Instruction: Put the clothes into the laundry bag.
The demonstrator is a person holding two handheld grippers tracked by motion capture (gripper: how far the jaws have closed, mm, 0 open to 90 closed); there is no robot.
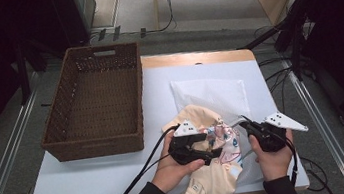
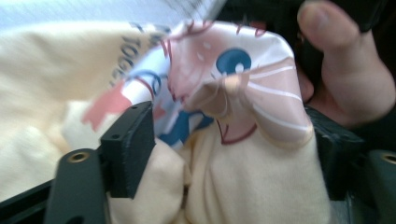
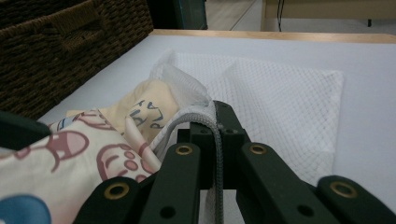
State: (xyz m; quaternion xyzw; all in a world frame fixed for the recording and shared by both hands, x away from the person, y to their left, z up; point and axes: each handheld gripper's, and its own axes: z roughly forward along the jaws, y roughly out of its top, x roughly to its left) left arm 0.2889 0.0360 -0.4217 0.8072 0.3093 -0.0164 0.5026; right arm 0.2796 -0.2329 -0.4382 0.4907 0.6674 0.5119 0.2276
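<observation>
A cream garment (image 1: 215,174) with a cartoon print lies bunched at the table's front edge, partly inside the mouth of a white mesh bag (image 1: 210,94). My left gripper (image 1: 213,146) sits over the garment with its jaws wide apart. In the left gripper view the printed cloth (image 2: 247,177) bulges loosely between the two black fingers (image 2: 128,149), and the gripper (image 2: 229,144) is open around it. My right gripper (image 1: 245,126) is shut on the mesh bag's grey-edged rim (image 3: 217,154), lifting it. In the right gripper view the gripper (image 3: 218,116) pinches that rim beside the garment (image 3: 149,109).
A deep brown wicker basket (image 1: 95,102) stands on the left half of the white table (image 1: 95,180). The mesh bag (image 3: 280,93) lies flat toward the far right. The thumb of the other hand (image 2: 345,60) is close behind the cloth. Cables trail off the front edge.
</observation>
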